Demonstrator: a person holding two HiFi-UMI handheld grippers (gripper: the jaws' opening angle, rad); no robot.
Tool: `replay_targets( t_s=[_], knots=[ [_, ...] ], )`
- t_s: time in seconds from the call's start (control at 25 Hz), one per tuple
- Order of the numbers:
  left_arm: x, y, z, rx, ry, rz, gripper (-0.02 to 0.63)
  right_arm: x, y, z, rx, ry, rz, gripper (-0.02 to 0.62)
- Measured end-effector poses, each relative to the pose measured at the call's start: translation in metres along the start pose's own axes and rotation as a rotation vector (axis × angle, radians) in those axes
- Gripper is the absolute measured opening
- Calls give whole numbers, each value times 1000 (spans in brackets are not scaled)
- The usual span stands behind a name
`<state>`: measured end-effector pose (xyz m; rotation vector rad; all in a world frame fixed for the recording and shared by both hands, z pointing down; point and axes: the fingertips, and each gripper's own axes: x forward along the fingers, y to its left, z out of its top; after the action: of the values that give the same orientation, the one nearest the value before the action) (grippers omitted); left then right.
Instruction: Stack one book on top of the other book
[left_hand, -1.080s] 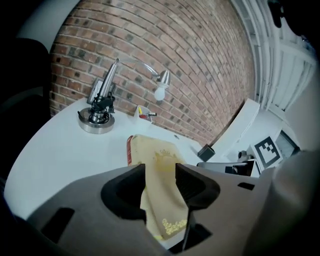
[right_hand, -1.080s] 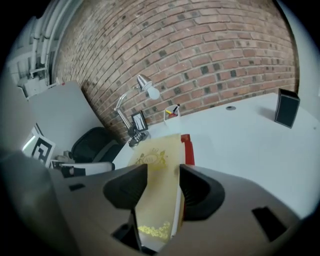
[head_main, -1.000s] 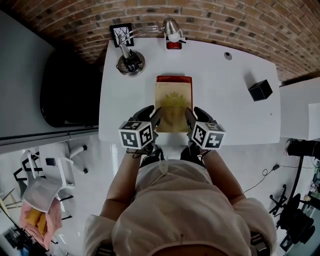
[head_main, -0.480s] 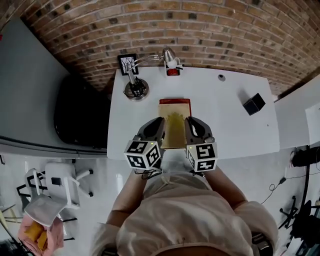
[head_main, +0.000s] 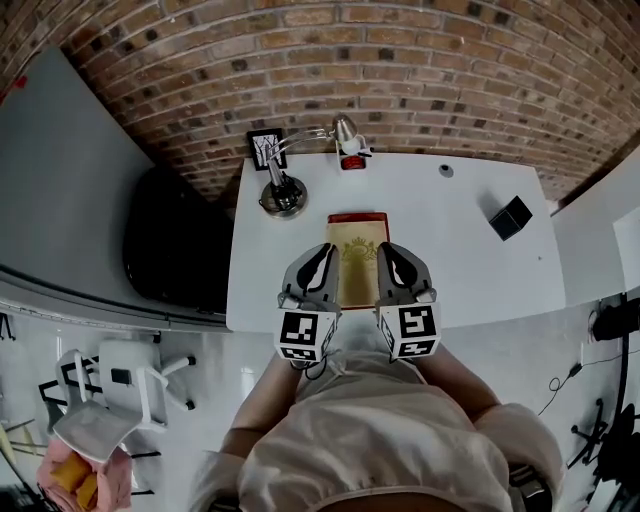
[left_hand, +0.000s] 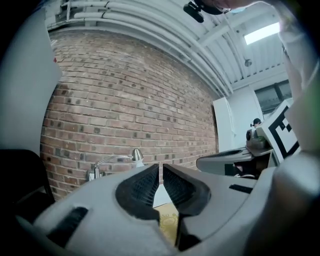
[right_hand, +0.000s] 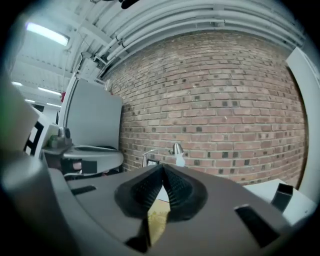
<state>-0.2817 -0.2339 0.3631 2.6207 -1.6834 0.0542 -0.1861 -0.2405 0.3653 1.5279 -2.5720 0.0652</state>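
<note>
A yellow book (head_main: 358, 268) lies on top of a red book (head_main: 358, 217) in the middle of the white table (head_main: 460, 260); only the red book's far edge shows. My left gripper (head_main: 323, 256) and right gripper (head_main: 389, 254) hover side by side above the near half of the stack, apart from it. Both jaws have just been closing and nothing is between them. In the left gripper view the left gripper (left_hand: 160, 172) has its pads almost touching, with the yellow cover below. In the right gripper view the right gripper (right_hand: 162, 176) is shut tight.
A desk lamp (head_main: 345, 131) with a round base (head_main: 283, 196) and a small framed picture (head_main: 265, 148) stand at the table's far left. A black cube (head_main: 511, 216) sits at the right. A dark chair (head_main: 175, 245) is left of the table, against the brick wall.
Both grippers have risen off the table beside the yellow book and rolled upright. Their jaws went from wide apart to closed, empty. The books have not moved.
</note>
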Motion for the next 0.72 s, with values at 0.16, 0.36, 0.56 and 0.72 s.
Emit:
replay_targets(
  t_s=[0.16,0.36,0.56,0.72],
  knots=[
    [-1,5,5,-20,-15,13,40,-2,5,3,-1,-8,9,28],
    [-3,13,5,-60,-13,25,32,-1,6,-6,30,37,11,26],
    [-4,17,-1,-87,5,32,23,-1,4,-12,49,64,7,26],
    [-4,19,-3,-93,14,33,20,-1,4,-12,51,73,8,26]
  ],
)
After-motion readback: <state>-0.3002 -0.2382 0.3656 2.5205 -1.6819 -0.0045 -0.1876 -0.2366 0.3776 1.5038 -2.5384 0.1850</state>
